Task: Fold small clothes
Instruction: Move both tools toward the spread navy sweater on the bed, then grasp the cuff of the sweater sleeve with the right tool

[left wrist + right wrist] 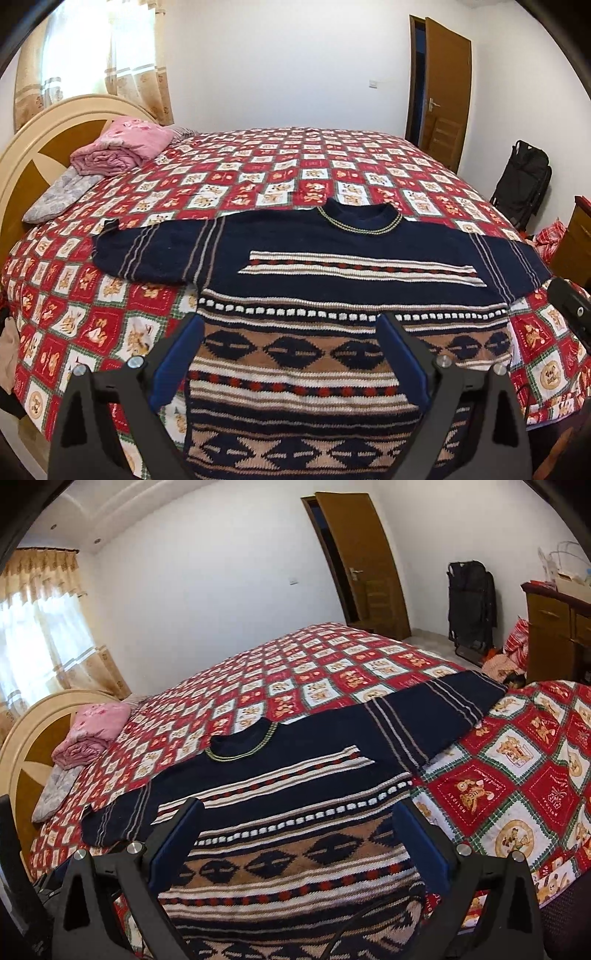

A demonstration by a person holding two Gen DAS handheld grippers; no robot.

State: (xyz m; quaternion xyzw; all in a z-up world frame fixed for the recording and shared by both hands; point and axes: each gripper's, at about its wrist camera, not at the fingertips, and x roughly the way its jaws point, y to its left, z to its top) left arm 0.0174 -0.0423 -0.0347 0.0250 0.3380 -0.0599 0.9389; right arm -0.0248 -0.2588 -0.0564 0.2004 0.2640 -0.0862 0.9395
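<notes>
Left wrist view: sweater (332,280) seen square on, spread flat on the bedspread (229,173) at the near edge of the bed, both sleeves out sideways, hem hanging over that edge.
Right wrist view: same sweater (295,812) seen at a slant; only here the whole right sleeve shows, reaching toward the bed's right edge.
Sweater fabric: thick knit, navy across chest and sleeves; lower body in tan, cream and red bands with dark diamond shapes; round collar edged in a thin yellow-green line.
Left gripper (291,325): jaws spread wide above the lower body of the sweater, nothing between the blue pads (177,365).
Right gripper (299,812): jaws likewise wide apart over the patterned part, holding nothing; its black body also shows at the right edge of the left wrist view.
Bedspread pattern: quilted red and white squares with bear pictures and green trim.
Pink blanket (122,151): soft, folded, at the far left corner by the headboard (33,155), on a grey pillow.
Headboard shape: curved, cream rim with brown panels.
Only in right wrist view: wooden cabinet (554,642) past the bed's right side.
Both views: brown door (443,92) ajar, black folded chair (524,181).
</notes>
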